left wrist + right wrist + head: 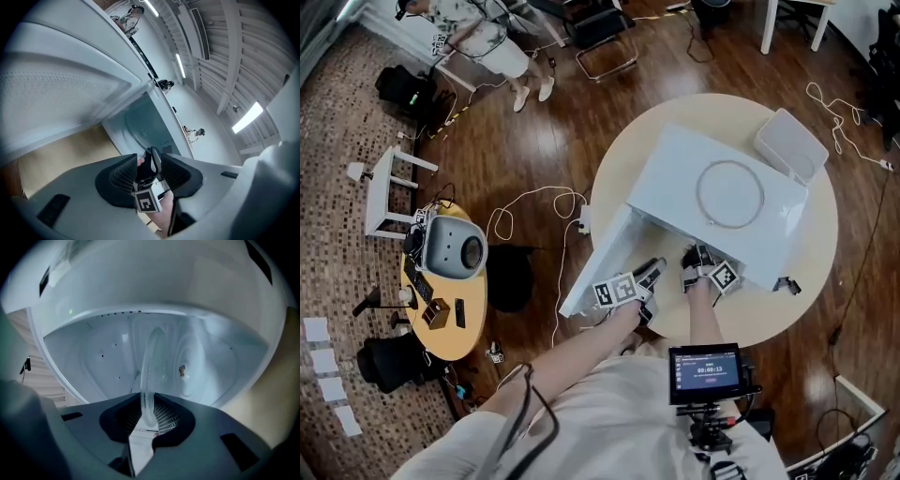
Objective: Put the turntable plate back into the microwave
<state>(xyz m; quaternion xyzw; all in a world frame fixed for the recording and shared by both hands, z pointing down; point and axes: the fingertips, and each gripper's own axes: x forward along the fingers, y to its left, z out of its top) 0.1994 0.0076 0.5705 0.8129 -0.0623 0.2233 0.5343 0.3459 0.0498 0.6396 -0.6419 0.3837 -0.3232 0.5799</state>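
The white microwave stands on a round table with its door swung open to the left. My right gripper reaches into the oven's mouth. In the right gripper view it is shut on the rim of the clear glass turntable plate, which shows edge-on inside the pale cavity. My left gripper hovers beside it at the opening. Its jaws stand apart with nothing pressed between them. Beyond them I see the other gripper's black fingers and the plate.
A ring outline lies on top of the microwave. A white box sits at the table's far right. The table rim curves near the oven's right. A small yellow side table stands on the left floor, with cables around it.
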